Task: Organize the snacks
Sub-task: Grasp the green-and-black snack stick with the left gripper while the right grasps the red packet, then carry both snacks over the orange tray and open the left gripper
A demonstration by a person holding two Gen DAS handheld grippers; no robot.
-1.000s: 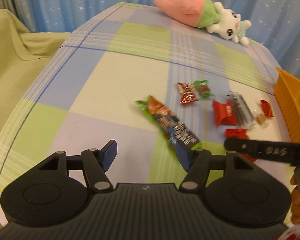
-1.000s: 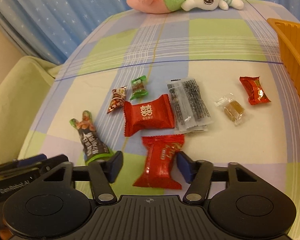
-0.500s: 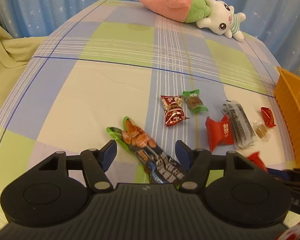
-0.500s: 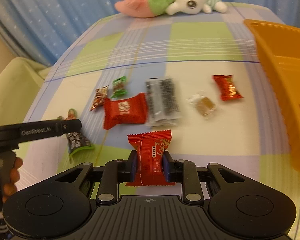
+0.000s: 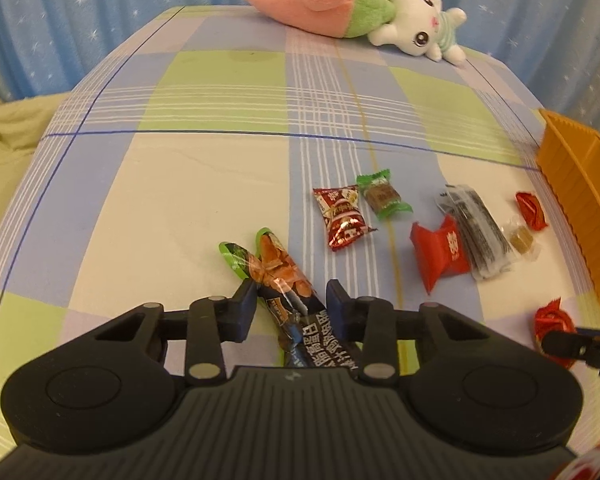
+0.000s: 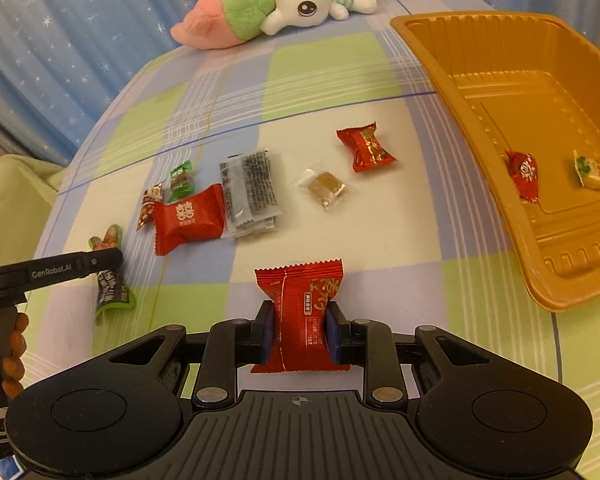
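We have the right hand-held gripper [image 6: 300, 334] clamped across the waist of a red snack packet [image 6: 300, 312], its pads squeezing the wrapper from both sides so the crimped ends stick out ahead of and behind the jaws; gripping the narrow middle seems the sensible choice, since the packet is soft and would likely slip if pinched by an end seam. It hangs just above the checked cloth, with the orange tray [image 6: 452, 80] off to the right, where a small red sweet [image 6: 523, 171] and a yellow-green sweet [image 6: 592, 170] already lie, so we judge the tray to be the place for gathered snacks and this packet to be bound for it. Our left hand-held gripper [image 5: 292, 304] is closing around the long dark snack stick [image 5: 278, 270], which lies between the pads; the left pad looks to be touching the wrapper while a sliver of gap shows at the right one, so we would not call it gripped yet. Its green-tipped far end lies on the cloth beyond the fingers. The remaining snacks lie loose on the counter between the two tools: a small red-and-white packet [image 5: 342, 216], a green-wrapped sweet [image 5: 384, 194], a red pillow packet [image 5: 440, 252], a clear packet with black print [image 5: 474, 232], a clear-wrapped brown sweet [image 5: 522, 238] and a red sweet [image 5: 532, 210]. The plush rabbit [image 5: 416, 28] at the far edge is no part of the sorting.
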